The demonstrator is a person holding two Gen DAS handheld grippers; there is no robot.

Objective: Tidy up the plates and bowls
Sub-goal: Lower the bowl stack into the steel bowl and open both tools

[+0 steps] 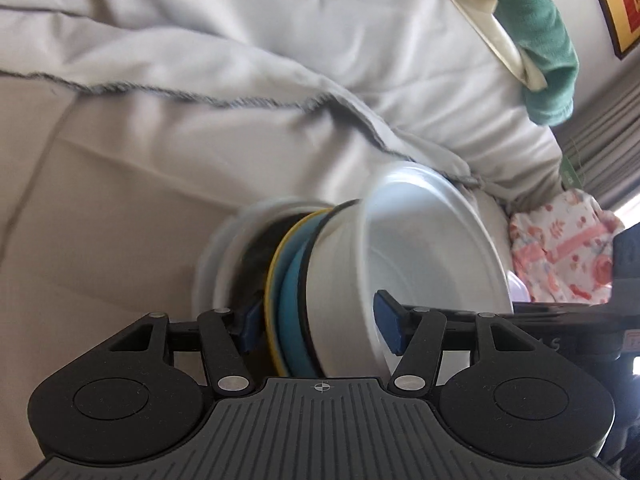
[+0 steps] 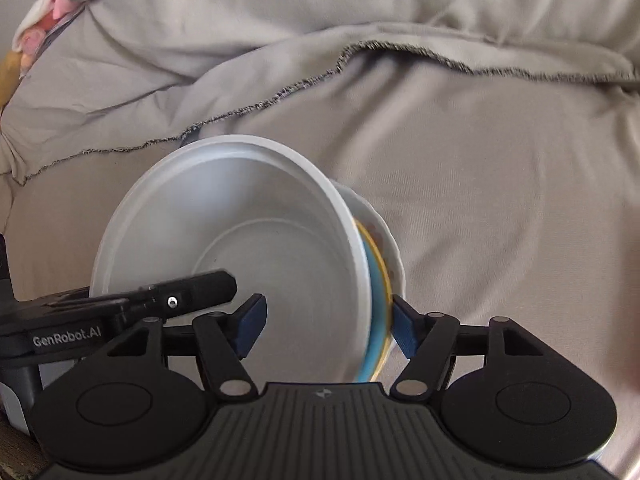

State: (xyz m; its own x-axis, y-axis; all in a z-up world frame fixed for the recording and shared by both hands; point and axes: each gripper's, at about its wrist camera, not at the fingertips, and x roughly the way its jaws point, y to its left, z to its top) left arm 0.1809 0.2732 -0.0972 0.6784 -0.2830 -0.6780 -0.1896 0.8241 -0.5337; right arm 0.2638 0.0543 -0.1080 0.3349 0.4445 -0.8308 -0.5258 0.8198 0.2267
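A stack of dishes is held on its side between both grippers above a grey bedsheet. It has a white bowl (image 1: pixel 420 248) on top, a blue dish (image 1: pixel 294 304) with a yellow rim under it, and a white plate (image 1: pixel 224 248) at the bottom. My left gripper (image 1: pixel 318 326) is shut on the stack, one pad inside the bowl and one behind the blue dish. In the right wrist view my right gripper (image 2: pixel 328 326) is shut on the same stack, one pad inside the white bowl (image 2: pixel 240 232), the other on the back of the white plate (image 2: pixel 390 240). The blue dish (image 2: pixel 374 276) shows between them.
Rumpled grey sheet (image 2: pixel 480 160) with a frayed dark hem lies under the stack. A green cloth (image 1: pixel 536 40) and a pink floral cloth (image 1: pixel 560 256) lie at the right in the left wrist view. A framed picture (image 1: pixel 620 0) hangs top right.
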